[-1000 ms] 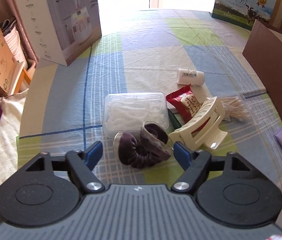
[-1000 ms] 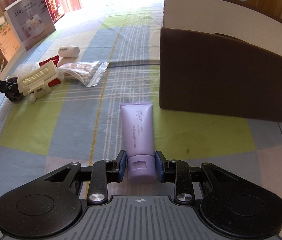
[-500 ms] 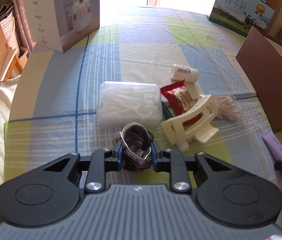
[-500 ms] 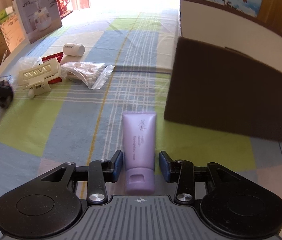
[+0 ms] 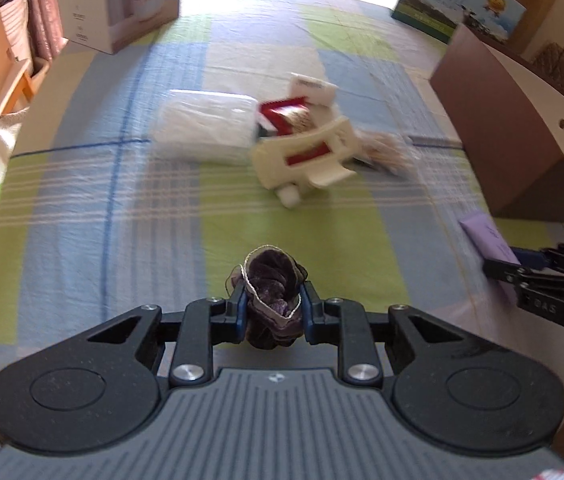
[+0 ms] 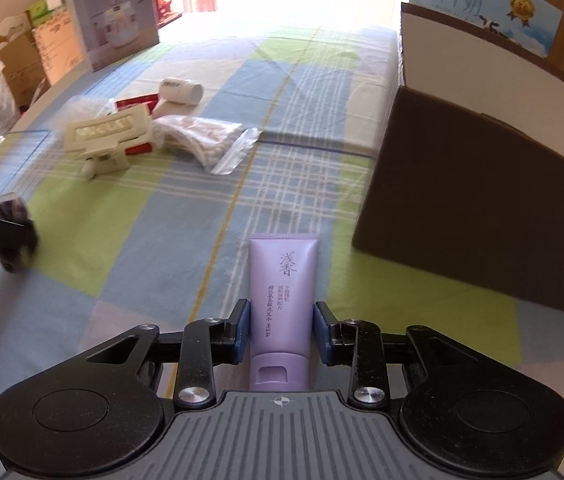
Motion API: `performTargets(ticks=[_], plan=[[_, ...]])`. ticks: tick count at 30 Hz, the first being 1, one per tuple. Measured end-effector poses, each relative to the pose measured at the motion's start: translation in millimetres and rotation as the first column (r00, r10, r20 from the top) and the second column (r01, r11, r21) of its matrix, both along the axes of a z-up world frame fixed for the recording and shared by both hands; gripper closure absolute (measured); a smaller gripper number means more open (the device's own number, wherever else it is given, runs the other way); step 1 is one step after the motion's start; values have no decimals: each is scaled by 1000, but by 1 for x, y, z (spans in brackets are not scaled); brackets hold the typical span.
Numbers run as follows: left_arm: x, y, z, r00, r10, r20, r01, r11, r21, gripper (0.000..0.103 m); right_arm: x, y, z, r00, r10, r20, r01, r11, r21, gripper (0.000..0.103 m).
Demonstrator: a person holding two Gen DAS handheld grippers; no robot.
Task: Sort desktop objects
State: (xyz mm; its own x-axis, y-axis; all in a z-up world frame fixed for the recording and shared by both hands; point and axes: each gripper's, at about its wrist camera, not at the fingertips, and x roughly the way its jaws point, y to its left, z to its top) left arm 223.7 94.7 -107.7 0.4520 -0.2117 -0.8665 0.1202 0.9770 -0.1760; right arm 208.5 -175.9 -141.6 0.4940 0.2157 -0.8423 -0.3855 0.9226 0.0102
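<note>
My left gripper [image 5: 272, 295] is shut on a dark purple velvet scrunchie [image 5: 270, 276] and holds it above the checked cloth, back from the pile. The right wrist view catches this scrunchie [image 6: 16, 248] at its left edge. A purple tube [image 6: 284, 276] lies on the cloth with its cap toward me. My right gripper [image 6: 282, 312] straddles the tube just ahead of the cap, its jaws closing, both pads against the tube's sides. In the left wrist view the right gripper [image 5: 522, 262] and tube [image 5: 486, 236] appear at the right.
A cream hair claw [image 6: 106, 136], red snack packet [image 6: 134, 102], white bottle [image 6: 180, 90], swab bag [image 6: 206, 140] and clear plastic box [image 5: 206, 128] lie in a pile. A tall brown open box [image 6: 482, 216] stands right of the tube. Cartons stand along the far edge.
The left gripper closed on the scrunchie and drew it back from the pile. The right gripper let go of the tube's cap, slid forward and narrowed around the tube's body.
</note>
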Motion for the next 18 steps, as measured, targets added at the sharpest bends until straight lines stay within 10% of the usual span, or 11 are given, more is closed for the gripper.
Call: performTargets(ticks=[18], plan=[[-28, -127, 38, 984, -164, 66, 167, 985, -48, 82, -41, -97, 72, 1000, 10, -4, -9, 971, 238, 73]])
